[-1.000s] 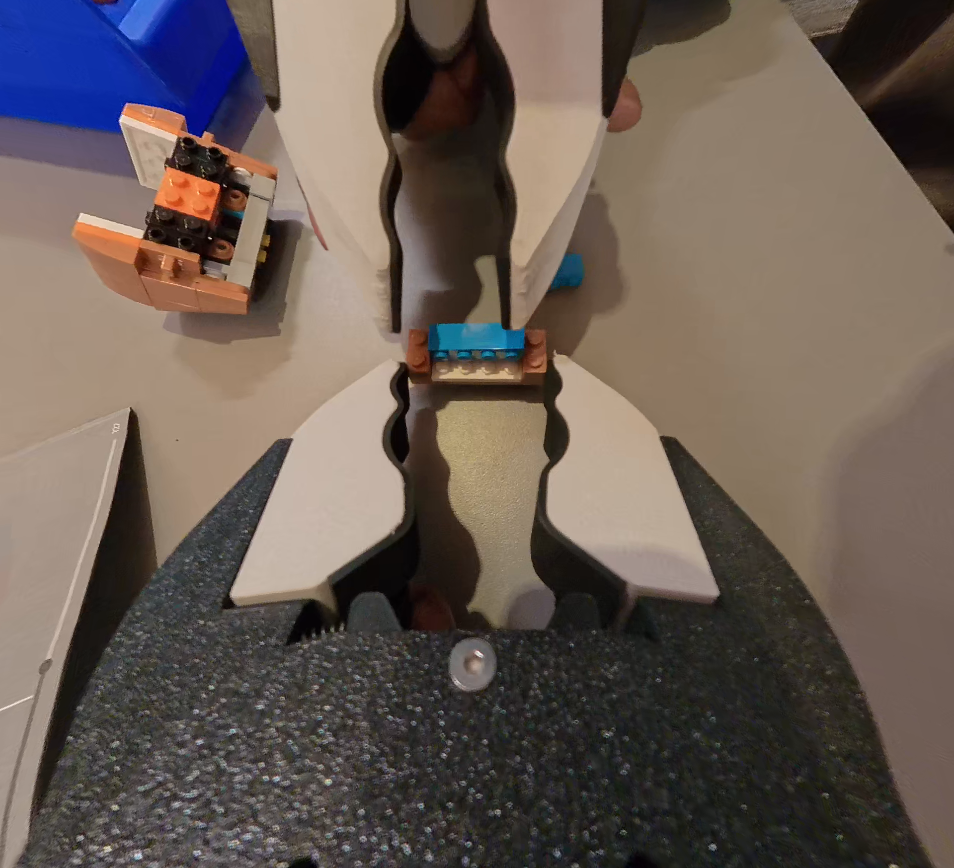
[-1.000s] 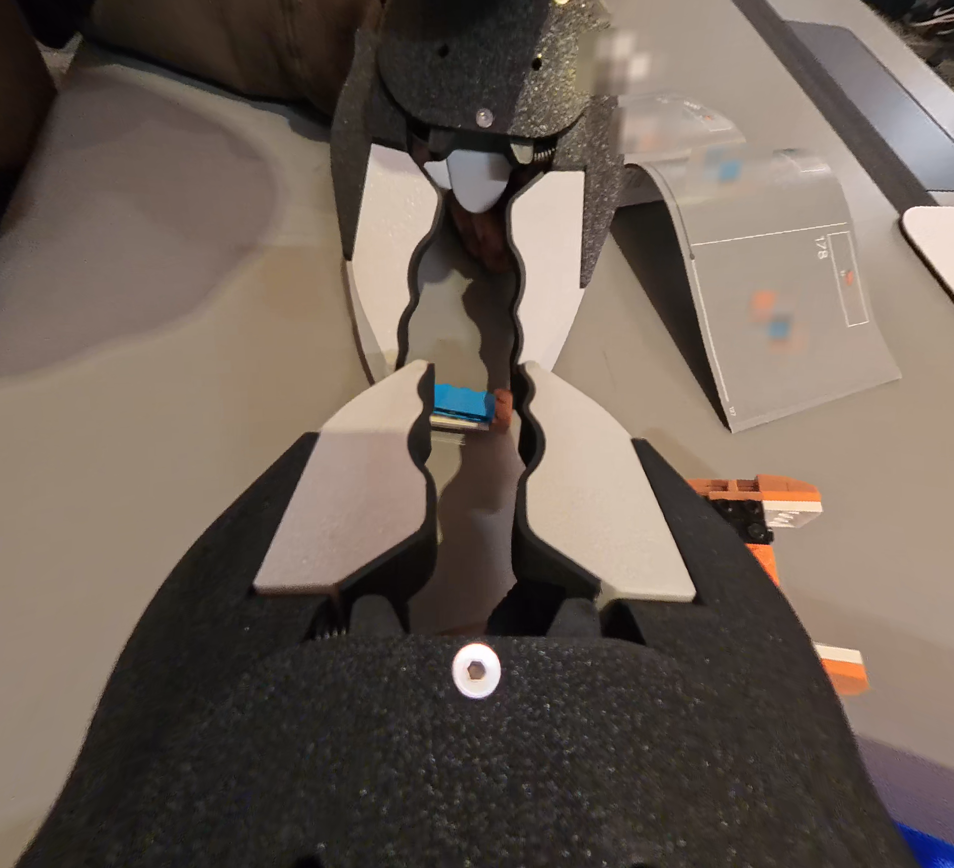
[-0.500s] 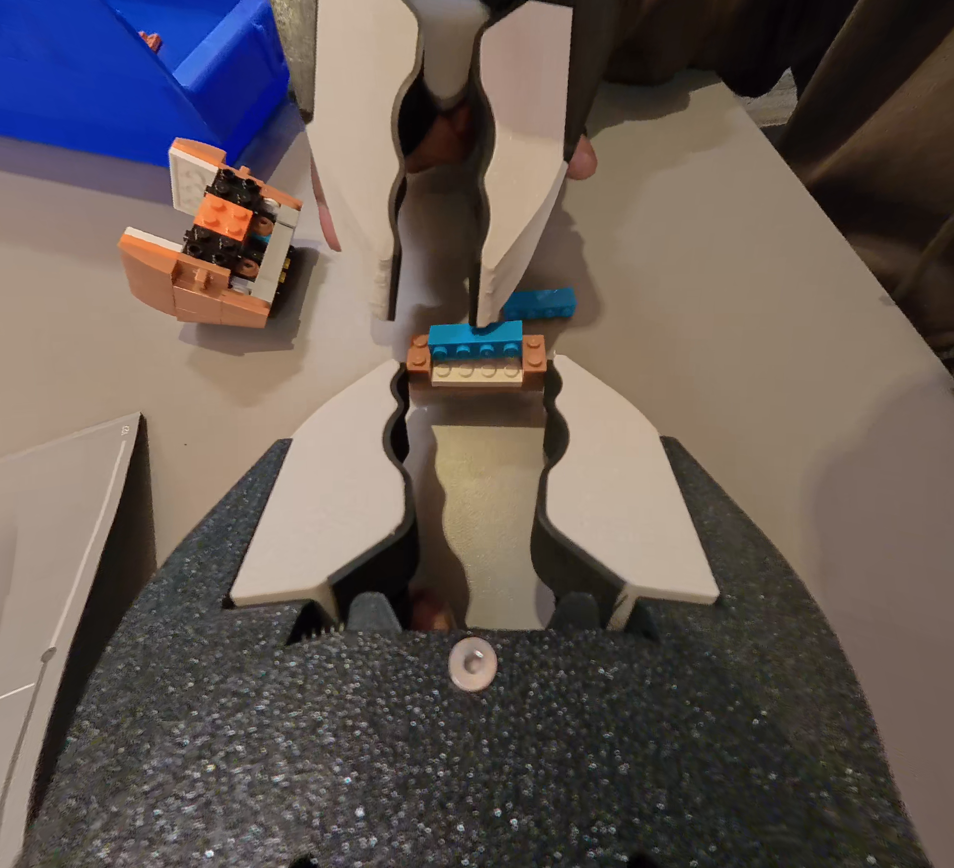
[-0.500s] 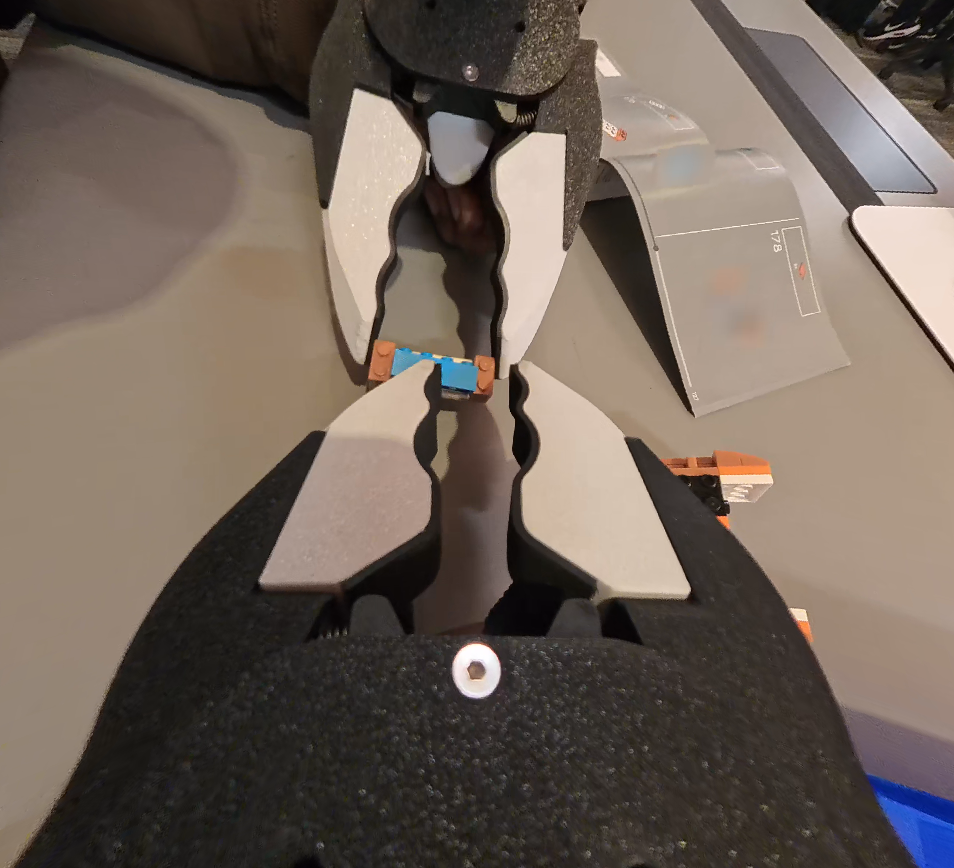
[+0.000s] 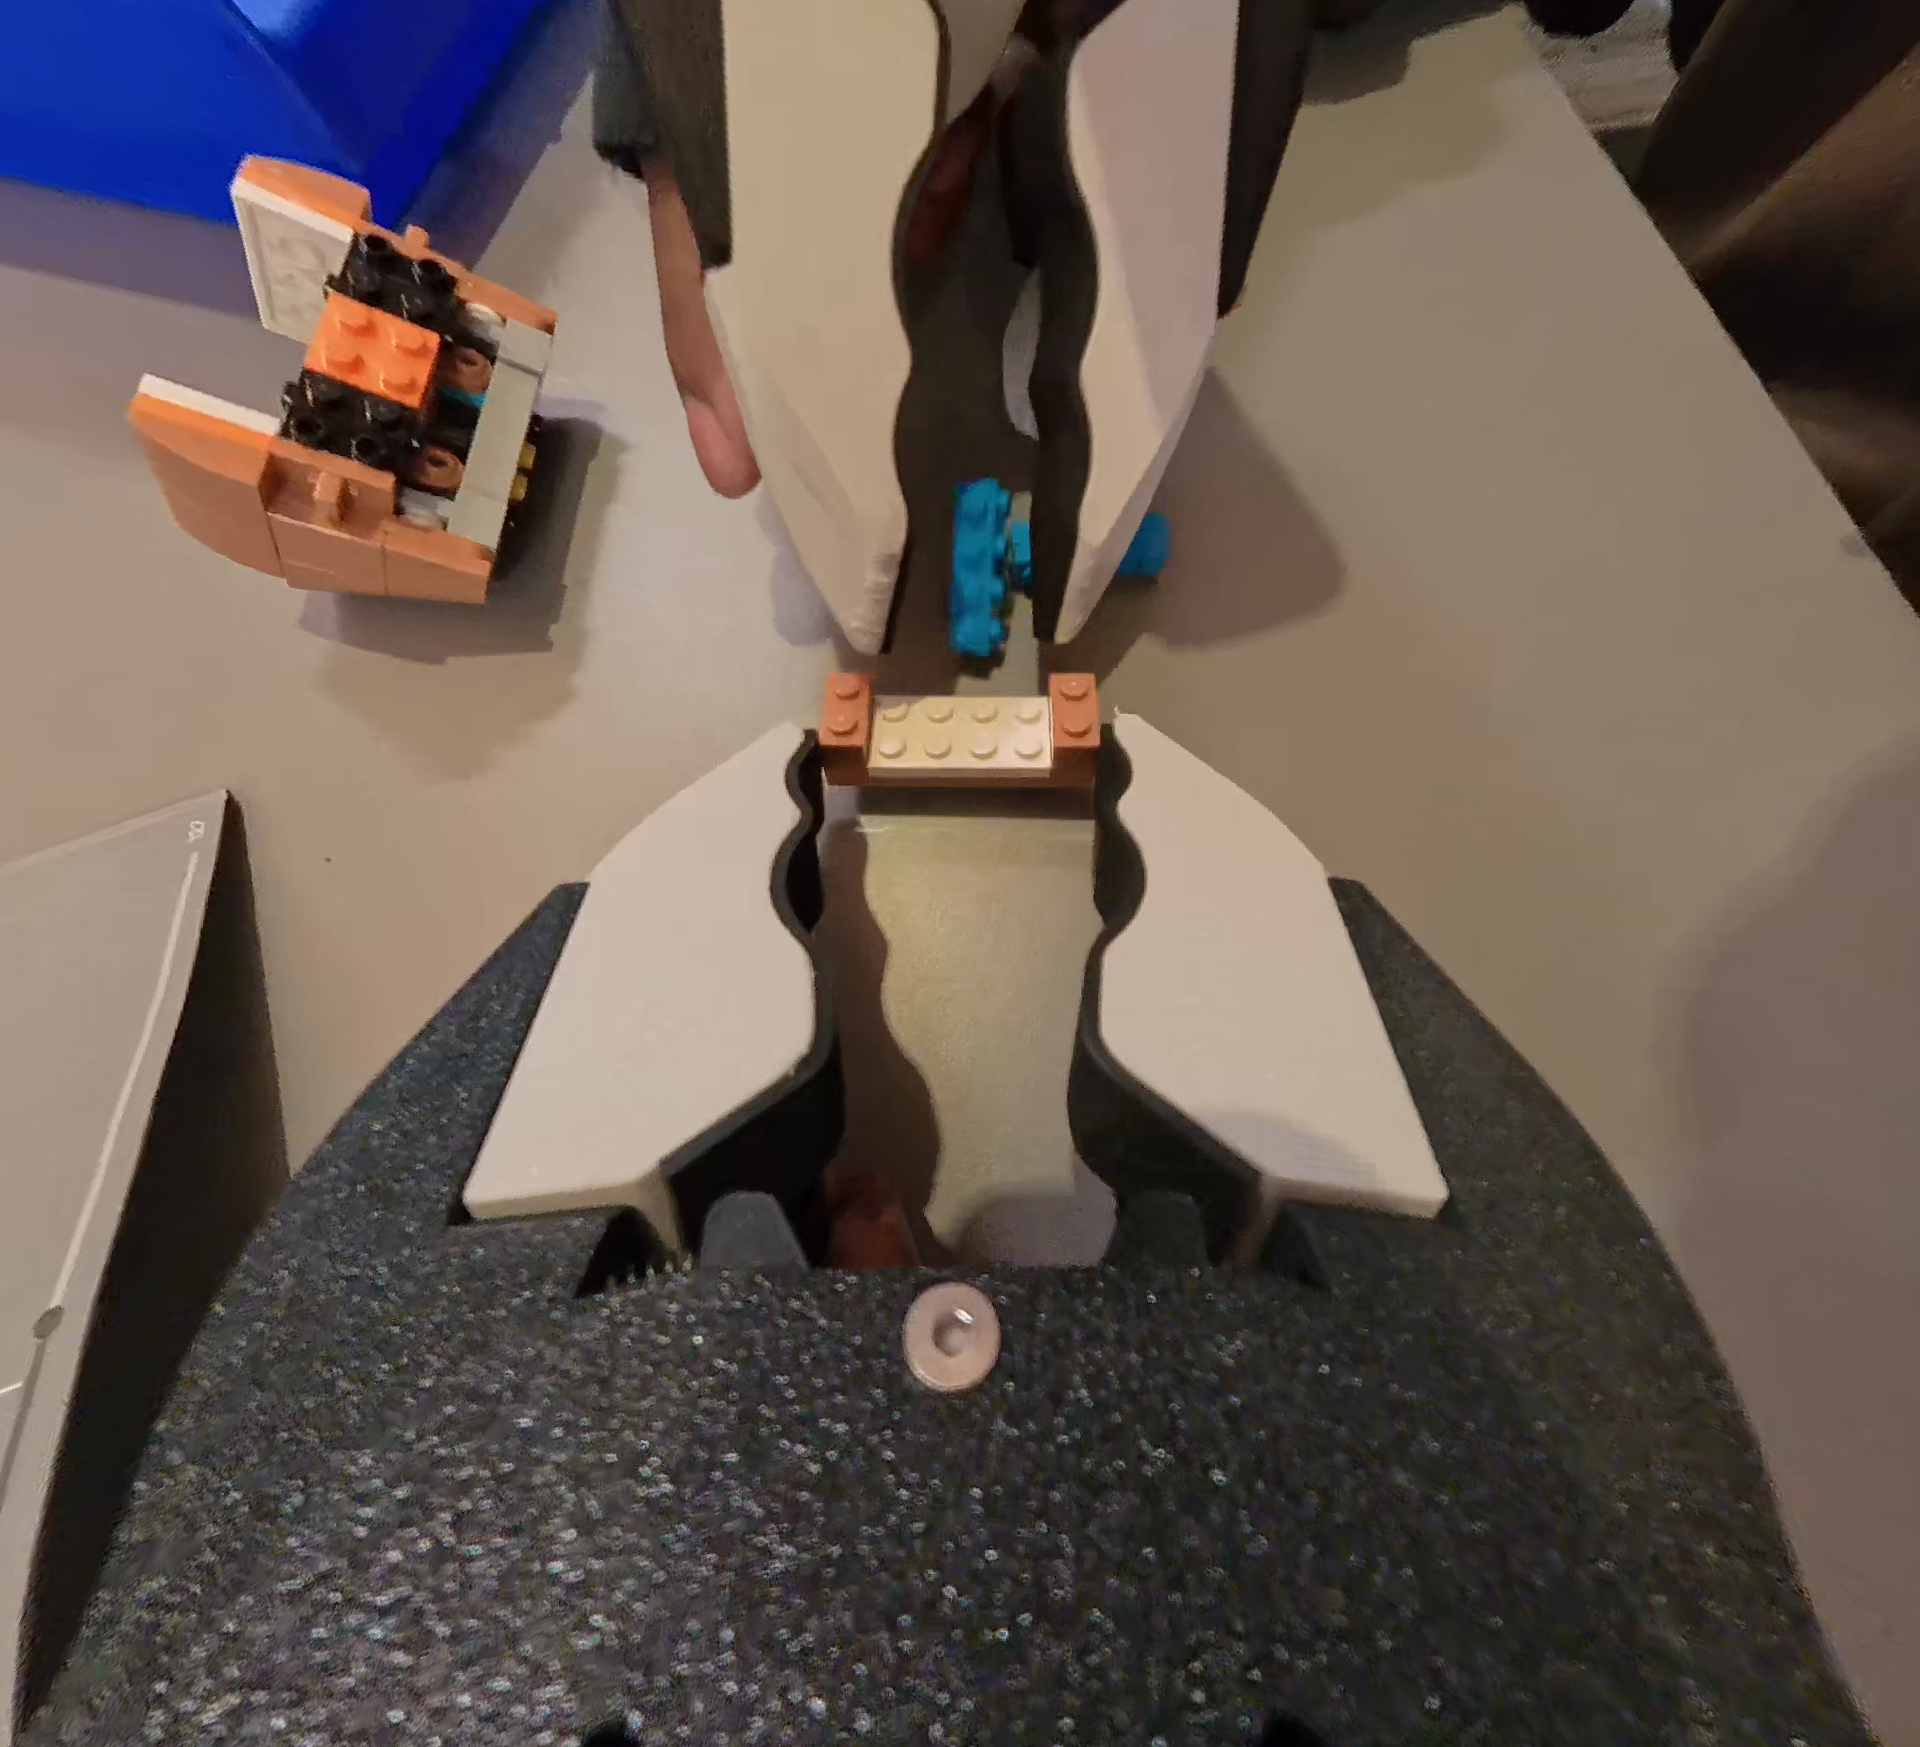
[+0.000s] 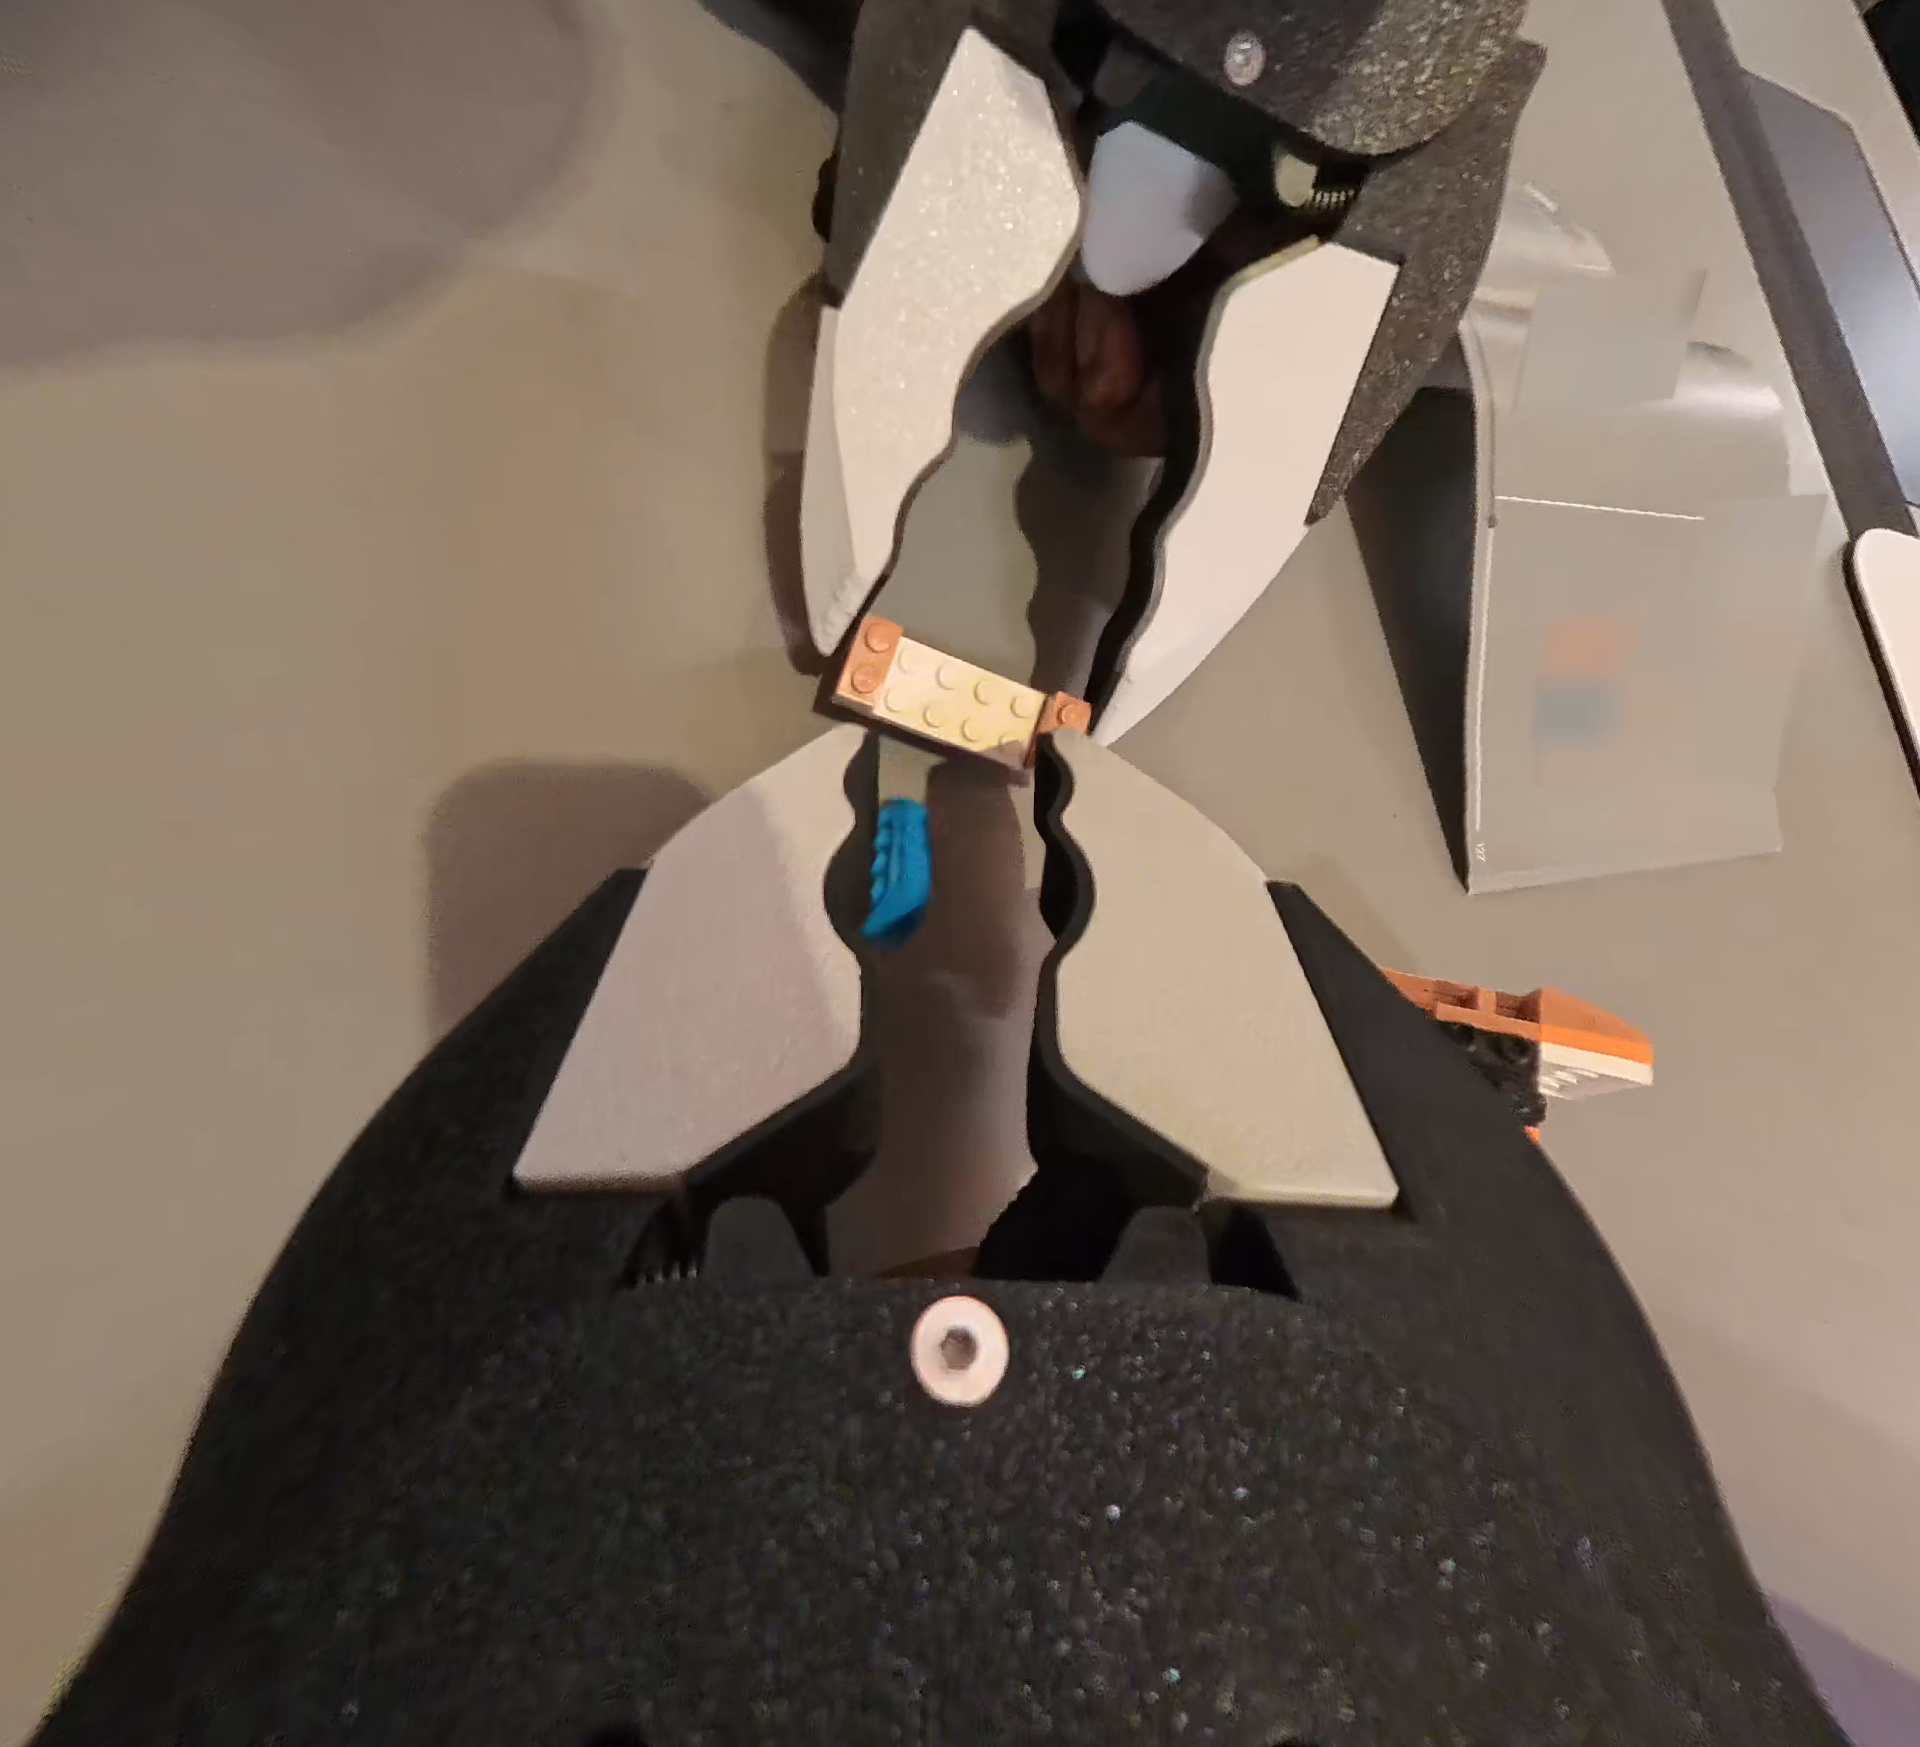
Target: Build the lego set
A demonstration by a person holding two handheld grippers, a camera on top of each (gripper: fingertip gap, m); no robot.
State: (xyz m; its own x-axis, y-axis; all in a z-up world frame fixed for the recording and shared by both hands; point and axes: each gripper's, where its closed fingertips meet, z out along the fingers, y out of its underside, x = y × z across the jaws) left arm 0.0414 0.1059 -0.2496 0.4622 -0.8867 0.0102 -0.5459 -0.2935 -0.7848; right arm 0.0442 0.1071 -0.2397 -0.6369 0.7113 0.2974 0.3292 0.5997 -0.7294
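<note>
My left gripper (image 5: 961, 762) is shut on a brown plate topped with a tan plate (image 5: 958, 733), gripping it by its two ends. It also shows in the right wrist view (image 6: 951, 698), held by the left gripper (image 6: 966, 674). My right gripper (image 6: 945, 752) faces it tip to tip, jaws apart. A blue brick (image 6: 896, 876) lies lengthwise between its fingers against the left one, narrower than the gap and blurred. The left wrist view shows it (image 5: 982, 567) inside the right gripper (image 5: 966, 632). I cannot tell if it rests on the table.
A second blue brick (image 5: 1146, 544) lies on the grey table behind the right gripper. An orange-and-black partial build (image 5: 343, 409) sits left, before a blue bin (image 5: 208, 14). An instruction booklet (image 6: 1621, 658) stands nearby. The table edge (image 5: 1704, 263) runs along the right. My left and right fingertips are right by each other.
The blue brick that sat on the tan plate has come off and now lies turned between the right gripper's fingers. The tan studs are bare. The right gripper has shifted and tilted.
</note>
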